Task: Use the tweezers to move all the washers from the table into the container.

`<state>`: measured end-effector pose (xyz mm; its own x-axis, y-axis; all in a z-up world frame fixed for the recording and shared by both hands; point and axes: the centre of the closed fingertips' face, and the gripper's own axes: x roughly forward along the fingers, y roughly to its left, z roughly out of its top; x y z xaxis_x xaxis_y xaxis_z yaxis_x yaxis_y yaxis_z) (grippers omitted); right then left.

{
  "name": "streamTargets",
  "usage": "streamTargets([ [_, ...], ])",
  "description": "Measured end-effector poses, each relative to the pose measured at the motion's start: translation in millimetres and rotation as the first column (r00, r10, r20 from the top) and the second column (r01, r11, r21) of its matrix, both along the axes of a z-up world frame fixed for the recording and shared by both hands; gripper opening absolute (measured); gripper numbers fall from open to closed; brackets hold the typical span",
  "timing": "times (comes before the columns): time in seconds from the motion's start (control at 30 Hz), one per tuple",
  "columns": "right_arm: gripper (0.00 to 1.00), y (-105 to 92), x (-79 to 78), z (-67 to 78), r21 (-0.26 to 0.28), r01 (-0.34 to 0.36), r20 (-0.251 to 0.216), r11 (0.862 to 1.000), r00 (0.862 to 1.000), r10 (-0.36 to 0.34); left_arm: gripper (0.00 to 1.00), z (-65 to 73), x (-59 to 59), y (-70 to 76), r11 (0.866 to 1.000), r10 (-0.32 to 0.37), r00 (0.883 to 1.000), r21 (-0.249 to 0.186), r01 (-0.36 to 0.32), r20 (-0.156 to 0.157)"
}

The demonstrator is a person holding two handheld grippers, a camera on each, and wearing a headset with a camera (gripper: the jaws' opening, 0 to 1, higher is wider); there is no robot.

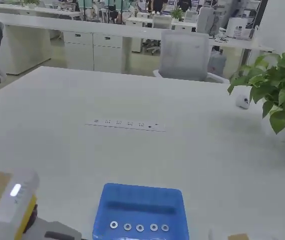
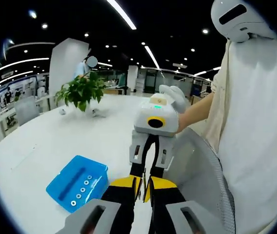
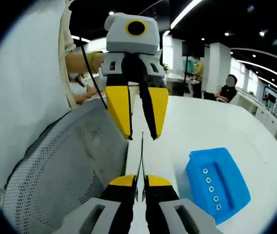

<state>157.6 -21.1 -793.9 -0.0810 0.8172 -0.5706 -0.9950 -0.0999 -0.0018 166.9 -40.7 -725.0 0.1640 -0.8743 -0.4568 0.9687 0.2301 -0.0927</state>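
A blue tray (image 1: 142, 192) lies on the white table (image 1: 132, 155), and several washers (image 1: 139, 227) sit in a row in its near groove. The tray (image 2: 63, 192) and washers (image 2: 82, 189) lie low to the left in the left gripper view. In the right gripper view the tray (image 3: 228, 168) and washers (image 3: 211, 187) lie to the right. My right gripper (image 3: 140, 187) is shut on thin metal tweezers (image 3: 141, 161), which point at the left gripper (image 3: 140, 136) facing it. My left gripper (image 2: 142, 187) has its yellow jaws together, tip to tip with the right gripper (image 2: 145, 170). Both hang off the table's near edge.
A mesh-backed office chair (image 3: 70, 165) and the person's white clothing (image 2: 255, 126) are close behind the grippers. A leafy plant (image 1: 277, 90) stands at the right of the table, and a flush power strip (image 1: 124, 124) runs across its middle. A gripper's white housing (image 1: 9, 200) shows at the bottom left.
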Motion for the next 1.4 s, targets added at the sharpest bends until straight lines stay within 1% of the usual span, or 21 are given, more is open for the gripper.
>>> streamTargets([
  [0.03,0.04,0.0,-0.7,-0.3,-0.003,-0.004,0.004,1.0,1.0,0.004,0.07,-0.8,-0.5,-0.8,1.0,-0.005,1.0,0.006,0.005,0.002],
  [0.17,0.04,0.1,-2.9,-3.5,-0.025,-0.018,0.017,1.0,1.0,0.018,0.05,-1.1,-3.1,-4.1,1.0,-0.026,1.0,0.005,0.026,-0.004],
  [0.27,0.04,0.2,-3.8,-5.5,-0.036,-0.024,0.027,0.999,0.999,0.025,0.04,-3.2,-3.7,-5.4,0.999,-0.035,0.999,0.019,0.035,-0.002],
  [0.4,0.04,0.3,-3.3,-6.0,-0.036,-0.024,0.027,0.999,0.999,0.025,0.03,-4.0,-4.4,-5.3,0.999,-0.04,0.999,0.022,0.04,-0.008],
  [0.5,0.04,0.2,-1.2,-5.1,-0.033,-0.015,0.028,0.999,0.999,0.016,0.0,-5.7,-4.9,-4.2,0.998,-0.05,0.999,0.041,0.05,-0.002],
  [0.63,0.04,0.9,0.0,-4.5,-0.031,-0.013,0.028,0.999,1.0,0.014,0.0,-5.2,-4.6,-6.1,0.998,-0.056,0.998,0.036,0.056,-0.005],
  [0.7,0.04,0.5,0.2,-5.0,-0.035,-0.013,0.029,0.999,0.999,0.014,0.0,-7.6,-4.3,-6.0,0.997,-0.062,0.998,0.051,0.062,0.002],
  [0.9,0.04,-1.4,0.3,-7.6,-0.044,-0.011,0.028,0.999,1.0,0.012,0.0,-10.1,-4.6,-5.4,0.995,-0.071,0.997,0.067,0.07,0.014],
  [0.97,0.04,-2.0,0.9,-9.6,-0.048,-0.006,0.022,0.999,1.0,0.007,0.0,-12.6,-4.7,-3.8,0.993,-0.081,0.997,0.084,0.079,0.02],
  [1.0,0.04,-2.2,1.5,-11.2,-0.051,-0.002,0.021,0.999,1.0,0.003,0.0,-14.7,-2.7,-2.3,0.992,-0.081,0.996,0.102,0.076,0.04],
  [1.07,0.04,-2.7,4.1,-15.9,-0.06,0.008,0.02,0.998,1.0,-0.007,0.0,-19.8,-2.6,-1.3,0.988,-0.092,0.995,0.132,0.085,0.046],
  [1.13,0.05,-2.9,6.4,-19.5,-0.066,0.019,0.016,0.998,1.0,-0.018,0.0,-23.9,0.0,0.0,0.984,-0.093,0.993,0.159,0.081,0.067],
  [1.23,0.05,-3.8,11.5,-28.5,-0.08,0.045,0.008,0.996,0.999,-0.045,0.0,-34.3,1.9,0.7,0.976,-0.108,0.991,0.196,0.092,0.077],
  [1.4,0.05,-5.8,14.5,-43.4,-0.104,0.067,-0.002,0.992,0.998,-0.067,0.0,-53.6,5.4,3.9,0.963,-0.126,0.989,0.25,0.104,0.072],
])
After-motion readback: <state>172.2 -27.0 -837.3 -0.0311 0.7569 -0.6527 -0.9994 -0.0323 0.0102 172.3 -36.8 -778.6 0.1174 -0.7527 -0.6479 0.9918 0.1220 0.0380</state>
